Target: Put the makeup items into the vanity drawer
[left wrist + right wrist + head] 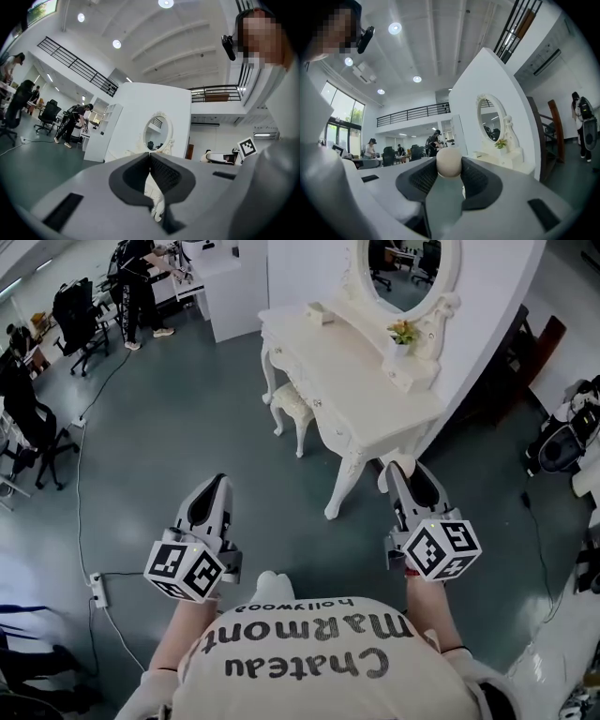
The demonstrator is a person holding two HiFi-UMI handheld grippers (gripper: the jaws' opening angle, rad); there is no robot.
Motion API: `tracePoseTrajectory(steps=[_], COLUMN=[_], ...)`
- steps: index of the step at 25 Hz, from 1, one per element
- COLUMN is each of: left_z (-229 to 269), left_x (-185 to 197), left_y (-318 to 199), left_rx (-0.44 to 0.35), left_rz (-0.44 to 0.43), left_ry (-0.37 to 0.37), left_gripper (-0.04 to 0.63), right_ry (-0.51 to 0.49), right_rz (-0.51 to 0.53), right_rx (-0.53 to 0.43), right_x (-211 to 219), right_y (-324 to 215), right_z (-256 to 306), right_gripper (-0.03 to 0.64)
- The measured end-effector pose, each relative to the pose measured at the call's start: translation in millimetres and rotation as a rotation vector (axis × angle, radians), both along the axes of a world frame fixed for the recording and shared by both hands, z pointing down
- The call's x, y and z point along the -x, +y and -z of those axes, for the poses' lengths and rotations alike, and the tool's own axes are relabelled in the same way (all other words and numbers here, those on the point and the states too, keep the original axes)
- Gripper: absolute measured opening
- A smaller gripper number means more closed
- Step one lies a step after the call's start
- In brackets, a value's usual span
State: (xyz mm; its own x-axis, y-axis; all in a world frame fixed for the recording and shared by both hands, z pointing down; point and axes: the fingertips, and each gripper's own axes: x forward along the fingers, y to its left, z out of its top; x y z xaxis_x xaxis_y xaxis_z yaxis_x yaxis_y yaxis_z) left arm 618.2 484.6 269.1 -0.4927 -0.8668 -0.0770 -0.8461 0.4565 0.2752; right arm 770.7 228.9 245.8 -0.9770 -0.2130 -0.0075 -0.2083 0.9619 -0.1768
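The right gripper (401, 471), held level at waist height, is clamped on a makeup item (449, 161). Its round cream top sits between the two dark pads, with a grey-green body below. Only the right gripper view shows this. From the head view the item is hidden inside the jaws. The left gripper (217, 482) is also level, with its jaws together and nothing between them. In the left gripper view a white table leg shows through the slit beneath the meeting tips.

The head view alone gives the layout. Both grippers hover over grey floor, short of the white vanity table (349, 390), which stands against a white partition. A cushioned stool (292, 407) is tucked at its front. The drawer fronts are too small to tell whether any is open.

On the tabletop a small potted plant (401, 334) stands below the oval mirror (403, 273). A power strip (97, 589) lies on the floor to the left. Farther back, a person in black (139, 282) bends at white desks. The right gripper view adds a person with a backpack (580, 123) past the partition's far side.
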Motion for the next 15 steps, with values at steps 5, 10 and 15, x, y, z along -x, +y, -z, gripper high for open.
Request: tracePoseTrajectory(steps=[5, 10, 15], left_z=[-10.2, -7.1, 9.6], left_x=[23.3, 64.3, 119.4], left_y=[-22.7, -42.7, -65.1], left_rx=[0.009, -0.004, 0.026], left_rz=[-0.018, -0.027, -0.049], left_ry=[0.004, -0.016, -0.021], left_gripper=[0.009, 0.009, 0.009], right_ry=[0.016, 0.033, 0.026], right_rz=[0.006, -0.001, -0.013], right_rx=[0.024, 0.006, -0.025], right_x=[23.4, 59.6, 110.2], right_y=[-13.1, -23.1, -36.5], right_z=[-11.7, -10.5, 9.5], right_gripper=[0.167, 0.167, 0.167])
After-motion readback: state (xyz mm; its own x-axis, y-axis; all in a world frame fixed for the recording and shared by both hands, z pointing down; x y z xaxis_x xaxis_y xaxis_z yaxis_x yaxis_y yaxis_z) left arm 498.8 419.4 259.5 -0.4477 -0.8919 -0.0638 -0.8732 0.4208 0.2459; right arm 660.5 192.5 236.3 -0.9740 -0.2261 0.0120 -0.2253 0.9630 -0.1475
